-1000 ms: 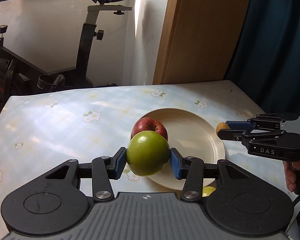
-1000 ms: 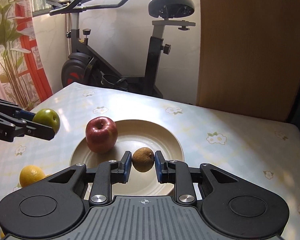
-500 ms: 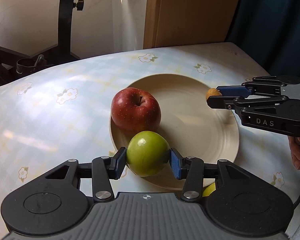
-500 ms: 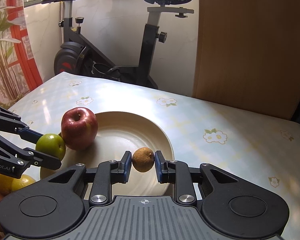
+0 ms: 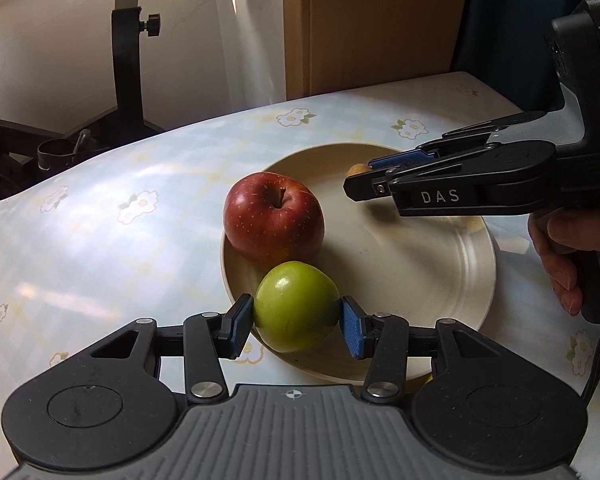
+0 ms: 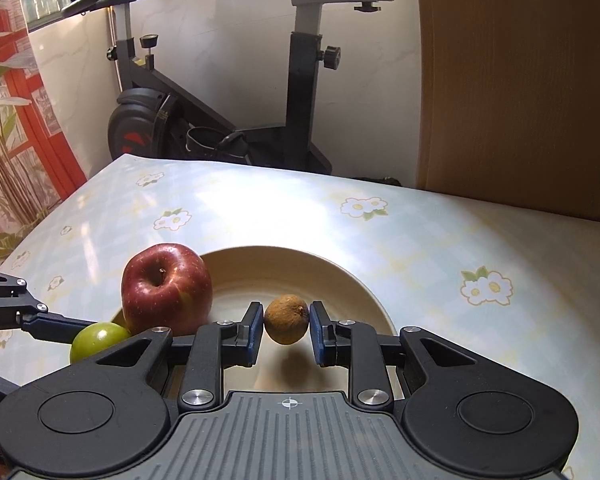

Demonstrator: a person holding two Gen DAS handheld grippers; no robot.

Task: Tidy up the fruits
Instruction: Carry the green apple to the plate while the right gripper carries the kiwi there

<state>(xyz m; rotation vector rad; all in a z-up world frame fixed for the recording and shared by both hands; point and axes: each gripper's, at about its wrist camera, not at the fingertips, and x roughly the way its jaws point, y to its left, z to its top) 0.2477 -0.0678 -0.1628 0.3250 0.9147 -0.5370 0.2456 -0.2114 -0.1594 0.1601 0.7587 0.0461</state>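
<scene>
Two fruits in hand: one per gripper, both over the plate (image 5: 476, 280)
Left gripper (image 5: 296, 320): closed on the green apple (image 5: 296, 306), blue pads pressing its two sides
Green apple position: at the plate's near-left rim, just in front of the red apple (image 5: 274, 220) and apparently touching it; whether it rests on the plate I cannot tell
Right gripper (image 6: 287, 326): closed on the small brown fruit (image 6: 286, 319), held above the plate's middle with its shadow below
Step in hand: setting both fruits down on the plate
Doing it well: lower each until it bears on the plate before loosening; seat the green apple further in from the rim so it cannot roll onto the worktop (image 6: 260, 208)
Risk: nudging the red apple
Brown fruit: round, likely to roll; release low and gently
</scene>
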